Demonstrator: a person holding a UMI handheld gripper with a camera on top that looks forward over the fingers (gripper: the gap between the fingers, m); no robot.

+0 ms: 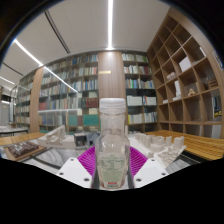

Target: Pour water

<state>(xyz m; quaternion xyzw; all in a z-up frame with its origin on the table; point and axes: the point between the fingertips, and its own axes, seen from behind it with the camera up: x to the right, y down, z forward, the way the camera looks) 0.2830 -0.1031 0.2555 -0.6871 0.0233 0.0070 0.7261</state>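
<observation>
Your gripper [112, 168] is clamped on the bottle [112, 140], held upright between the fingers above the table [205, 146]. You seem mid-carry; next, find a cup and tilt.

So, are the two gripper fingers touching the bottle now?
Touching. In the gripper view the clear bottle stands between the fingers, and both magenta pads lie against its sides with no gap showing, so the gripper is shut on it.

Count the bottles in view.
1. The bottle, clear with a white cap, stands upright between the gripper's fingers, which press on its sides. Clutter on the table behind could hide others.
</observation>
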